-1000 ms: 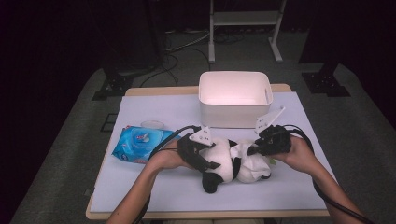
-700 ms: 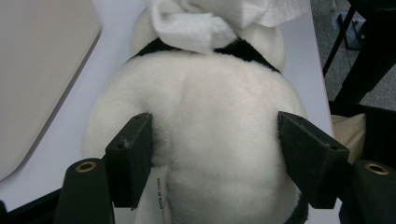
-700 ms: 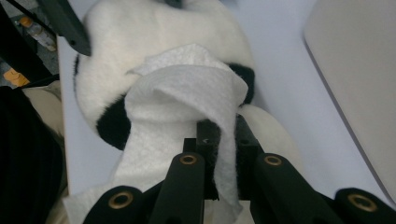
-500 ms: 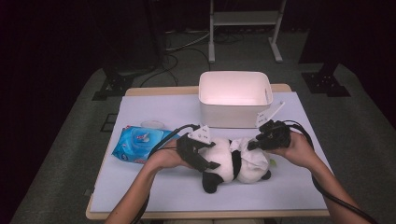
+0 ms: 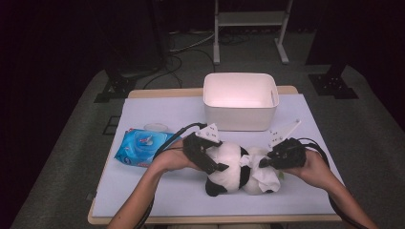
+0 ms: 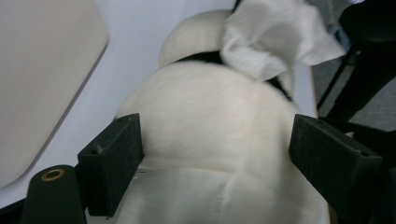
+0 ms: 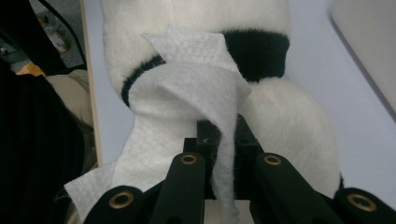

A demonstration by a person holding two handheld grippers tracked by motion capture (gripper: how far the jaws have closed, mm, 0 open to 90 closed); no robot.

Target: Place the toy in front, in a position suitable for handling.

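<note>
Shifted lower right: my right gripper [image 5: 265, 163], clamped on white wipe [image 7: 187, 93]. Left gripper [image 6: 215, 154] just opening, straddling panda toy [image 5: 234, 167], centre frame.

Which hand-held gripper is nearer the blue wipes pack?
Left. The left hand-held gripper straddles the panda plush, just right of the blue wipes pack. The right hand-held gripper, shut on a white wipe, sits beyond the plush.
</note>
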